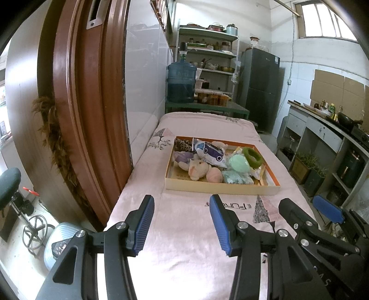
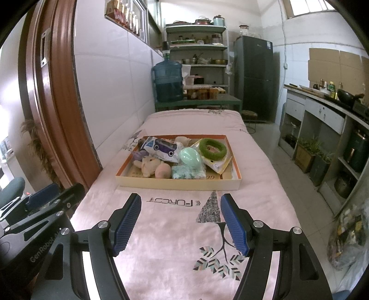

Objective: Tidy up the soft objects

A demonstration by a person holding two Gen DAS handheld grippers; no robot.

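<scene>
Pink cloth [image 2: 175,233] covers the bed in the middle of the frame, and the shallow box [image 2: 177,183] of soft toys [image 2: 151,166] sits on it. Both the left gripper [image 1: 182,221] and right gripper [image 2: 181,222] are wide open and hold nothing. A blue water jug [image 2: 168,80] and dark fridge [image 2: 253,78] stand at the back.

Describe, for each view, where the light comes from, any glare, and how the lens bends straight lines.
Left wrist view: daylight from the barred window; the door frame bows strongly.
Right wrist view: glare whitens the pink bedspread; dark vignette fills the corners.
</scene>
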